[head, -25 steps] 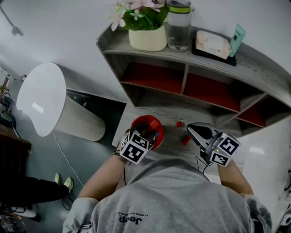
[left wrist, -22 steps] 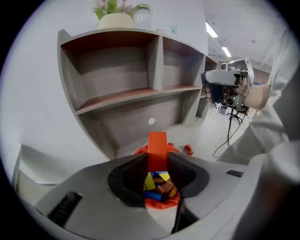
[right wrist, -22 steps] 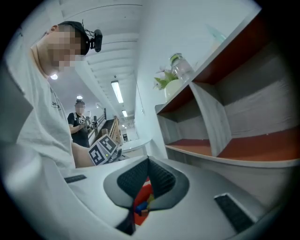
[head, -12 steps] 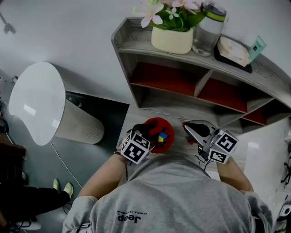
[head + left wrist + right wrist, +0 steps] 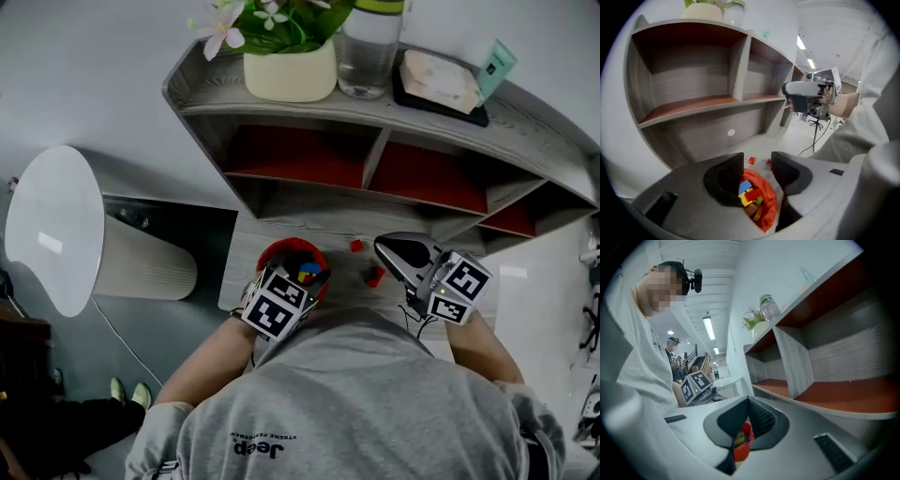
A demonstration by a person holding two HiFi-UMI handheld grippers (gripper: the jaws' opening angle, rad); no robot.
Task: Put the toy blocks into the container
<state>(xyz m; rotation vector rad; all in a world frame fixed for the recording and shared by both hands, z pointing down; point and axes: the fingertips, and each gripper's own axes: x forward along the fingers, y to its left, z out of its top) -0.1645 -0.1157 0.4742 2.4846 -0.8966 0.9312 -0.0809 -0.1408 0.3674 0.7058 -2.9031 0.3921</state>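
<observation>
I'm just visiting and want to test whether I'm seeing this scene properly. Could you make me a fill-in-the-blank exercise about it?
1. The container that already holds several toy blocks is coloured ____.
2. ____ red blocks lie loose on the table, outside the container.
3. On top of the shelf, a pot of ____ stands next to a clear bottle.

Missing words: red; two; flowers

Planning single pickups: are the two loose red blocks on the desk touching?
Apart. The head view shows bare desk between the farther red block and the nearer red block.
</observation>
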